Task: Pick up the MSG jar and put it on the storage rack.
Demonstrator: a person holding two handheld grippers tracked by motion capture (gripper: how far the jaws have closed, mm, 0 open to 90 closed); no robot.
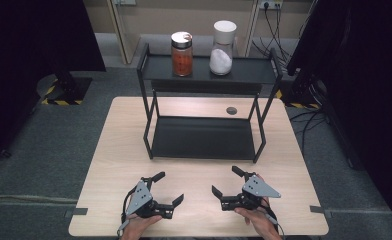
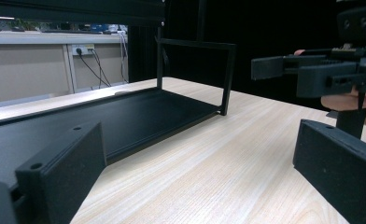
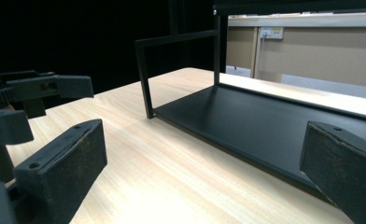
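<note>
Two handheld grippers are being held low over the near edge of a pale wooden table (image 1: 119, 145), one in each hand. The left gripper (image 1: 170, 187) is being angled inward toward the right, its two black jaws spread wide apart with nothing between them. The right gripper (image 1: 225, 181) is being mirrored toward the left, its jaws likewise spread apart and empty. The two are being kept near each other but apart, with bare tabletop between them.

Just beyond the grippers, a black two-tier metal rack (image 1: 204, 137) is being seen standing in the middle of the table, its lower shelf bare. On the upper shelf, well apart from both grippers, a jar of red spice (image 1: 182, 54) and a jar of white powder (image 1: 222, 47) are standing upright side by side. Nothing is lying between the grippers and the rack.
</note>
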